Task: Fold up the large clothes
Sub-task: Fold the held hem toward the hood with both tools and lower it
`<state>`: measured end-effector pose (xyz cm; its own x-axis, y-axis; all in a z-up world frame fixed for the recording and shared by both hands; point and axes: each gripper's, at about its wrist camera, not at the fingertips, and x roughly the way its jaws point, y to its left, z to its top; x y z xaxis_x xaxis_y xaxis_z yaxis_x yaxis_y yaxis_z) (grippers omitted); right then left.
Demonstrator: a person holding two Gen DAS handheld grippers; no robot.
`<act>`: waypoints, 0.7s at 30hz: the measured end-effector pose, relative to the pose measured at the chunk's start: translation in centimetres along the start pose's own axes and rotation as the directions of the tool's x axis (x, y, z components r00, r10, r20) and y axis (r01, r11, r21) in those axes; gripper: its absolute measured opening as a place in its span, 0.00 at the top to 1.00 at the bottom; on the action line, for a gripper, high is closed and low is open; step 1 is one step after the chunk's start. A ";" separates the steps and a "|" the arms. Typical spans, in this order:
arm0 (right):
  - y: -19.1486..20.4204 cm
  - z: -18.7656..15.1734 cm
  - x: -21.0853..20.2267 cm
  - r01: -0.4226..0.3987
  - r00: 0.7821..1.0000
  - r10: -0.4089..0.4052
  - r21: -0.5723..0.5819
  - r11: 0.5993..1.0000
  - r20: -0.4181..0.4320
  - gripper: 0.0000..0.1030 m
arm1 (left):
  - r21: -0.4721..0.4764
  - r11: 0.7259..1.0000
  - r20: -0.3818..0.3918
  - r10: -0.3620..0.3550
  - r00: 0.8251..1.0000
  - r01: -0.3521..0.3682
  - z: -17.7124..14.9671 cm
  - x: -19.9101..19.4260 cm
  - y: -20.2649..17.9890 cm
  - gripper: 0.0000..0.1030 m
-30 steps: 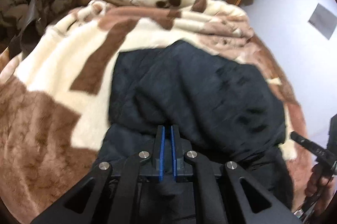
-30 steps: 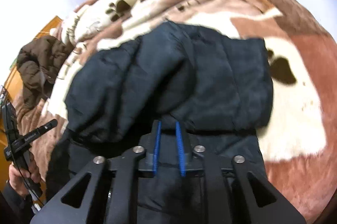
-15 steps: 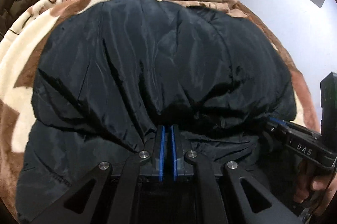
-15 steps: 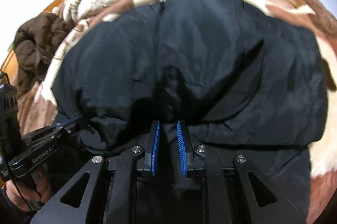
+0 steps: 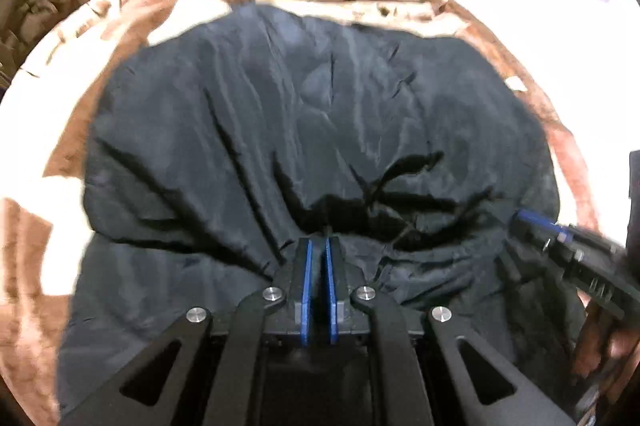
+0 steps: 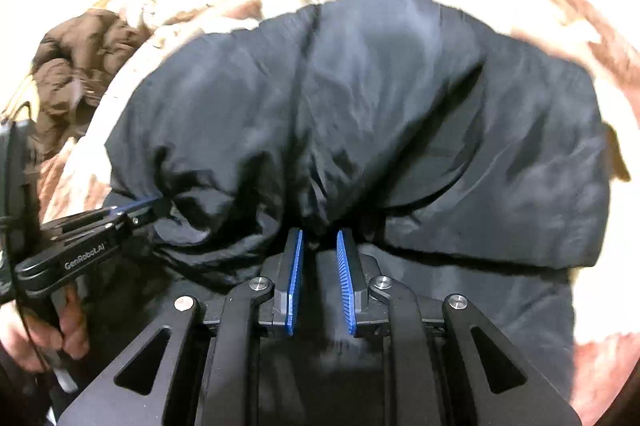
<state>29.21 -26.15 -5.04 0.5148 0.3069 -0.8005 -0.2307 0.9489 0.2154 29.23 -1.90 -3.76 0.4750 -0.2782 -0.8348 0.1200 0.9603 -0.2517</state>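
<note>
**Fold in hand: hem edge of jacket carried over its body**

The large black padded nylon jacket (image 5: 320, 129) lies on a bed, on a plush brown-and-cream paw-print blanket (image 5: 120, 21). Its near edge is doubled over the rest, forming a puffy roll with a lower layer showing beneath it in both views

Left claw (image 5: 317, 250): blue pads nearly together, fabric gathers into puckers right at the tips, so I read it as pinching the folded edge. From the right wrist view the same claw (image 6: 154, 203) sits at the left end of the roll, tips buried in cloth

Right claw (image 6: 319, 240): pads stand clearly further apart, with a bunch of black fabric sitting at the tips. Cannot tell whether it grips or has let go. In the left wrist view it shows blurred at the right end of the roll (image 5: 536, 222)

Judgement: mid-fold, both ends of the edge roughly level, edge not laid down yet

Next move calls for carrying both ends forward evenly, setting the edge flat on the jacket body, then releasing. Padded slick nylon will likely spring back, so press down before letting go

A crumpled brown puffer coat (image 6: 76, 65) lies well apart on the left, not involved
</note>
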 end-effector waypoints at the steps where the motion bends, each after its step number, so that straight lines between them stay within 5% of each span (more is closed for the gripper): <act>1: -0.1 0.4 -0.8 0.011 1.000 -0.011 -0.010 1.000 0.024 0.83 | 0.005 1.000 0.025 0.004 1.000 -0.004 0.3 -1.0 0.1 0.92; 6: -1.7 4.1 -1.5 0.069 0.992 -0.070 0.017 0.997 0.107 0.83 | -0.045 0.997 0.130 0.070 0.989 -0.065 4.3 -1.9 2.8 0.70; 12: -3.8 6.3 3.0 0.119 0.989 -0.123 0.050 0.992 0.076 0.83 | -0.111 0.984 0.084 0.149 0.985 -0.139 6.5 3.5 6.7 0.69; 21: -6.5 4.0 5.8 0.078 0.993 -0.089 0.134 0.988 0.078 0.85 | 0.012 0.975 0.125 0.217 0.968 -0.220 5.5 6.4 4.7 0.68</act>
<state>36.95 -30.29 -8.84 0.5963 0.2263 -0.7702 -0.0775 0.9712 0.2254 37.65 0.97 -7.54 0.5949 -0.0581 -0.8017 0.0224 0.9982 -0.0557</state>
